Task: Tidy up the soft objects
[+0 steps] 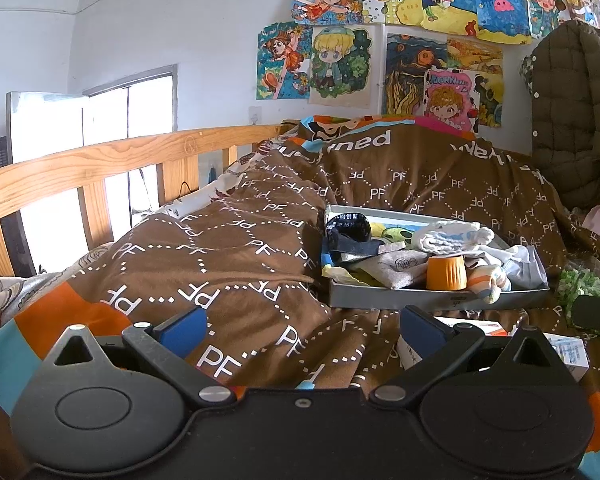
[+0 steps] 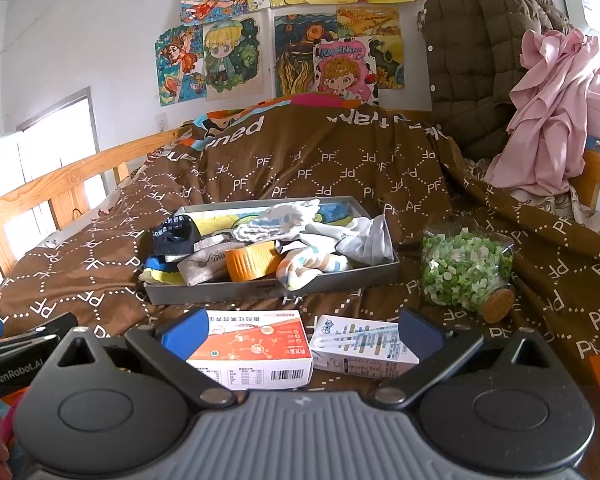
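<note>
A grey tray (image 2: pixel 260 290) lies on the brown blanket, also in the left wrist view (image 1: pixel 380 300). It holds socks and cloths: a dark sock (image 2: pixel 176 236), a white-blue cloth (image 2: pixel 276 220), a striped sock (image 2: pixel 308 266), a beige pouch (image 2: pixel 204 266) and an orange cup (image 2: pixel 252 264). My right gripper (image 2: pixel 300 334) is open and empty, low over two boxes in front of the tray. My left gripper (image 1: pixel 302 326) is open and empty, over the blanket left of the tray.
An orange-white box (image 2: pixel 256 344) and a white-blue box (image 2: pixel 364 346) lie between the right fingers. A bag of green pieces (image 2: pixel 466 268) lies right of the tray. A wooden bed rail (image 1: pixel 100 160) runs along the left. A pink garment (image 2: pixel 560 112) and an olive jacket (image 2: pixel 472 52) hang at the right.
</note>
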Available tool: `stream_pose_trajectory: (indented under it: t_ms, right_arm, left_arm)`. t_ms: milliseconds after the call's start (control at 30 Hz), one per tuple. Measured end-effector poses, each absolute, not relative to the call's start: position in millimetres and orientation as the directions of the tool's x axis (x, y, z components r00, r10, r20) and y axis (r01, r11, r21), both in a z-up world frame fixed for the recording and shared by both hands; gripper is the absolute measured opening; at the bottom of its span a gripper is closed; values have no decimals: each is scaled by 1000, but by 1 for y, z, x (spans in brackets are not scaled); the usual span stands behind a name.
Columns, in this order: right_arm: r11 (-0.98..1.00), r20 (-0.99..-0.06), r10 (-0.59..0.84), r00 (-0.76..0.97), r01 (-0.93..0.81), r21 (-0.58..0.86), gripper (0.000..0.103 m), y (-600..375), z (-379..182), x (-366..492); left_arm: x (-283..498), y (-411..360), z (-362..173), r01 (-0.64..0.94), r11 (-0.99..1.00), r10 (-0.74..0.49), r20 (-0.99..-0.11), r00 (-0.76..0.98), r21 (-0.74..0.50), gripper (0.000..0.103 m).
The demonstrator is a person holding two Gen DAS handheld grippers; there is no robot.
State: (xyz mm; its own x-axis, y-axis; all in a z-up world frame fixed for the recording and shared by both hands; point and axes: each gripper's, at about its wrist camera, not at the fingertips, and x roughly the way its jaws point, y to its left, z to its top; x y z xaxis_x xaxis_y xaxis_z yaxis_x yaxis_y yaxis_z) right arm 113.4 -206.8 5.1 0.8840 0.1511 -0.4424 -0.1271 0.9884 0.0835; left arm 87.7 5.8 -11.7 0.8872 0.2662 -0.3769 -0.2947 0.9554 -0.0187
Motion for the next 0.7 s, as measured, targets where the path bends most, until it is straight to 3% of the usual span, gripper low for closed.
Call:
stream_pose_trajectory:
  t_ms: [700]
  right_arm:
    - [992,-474,124,872,-104,68,103,-204,-1,122]
  left_arm:
    - [90,6,-16,-301,954,274,-386,881,-9,102]
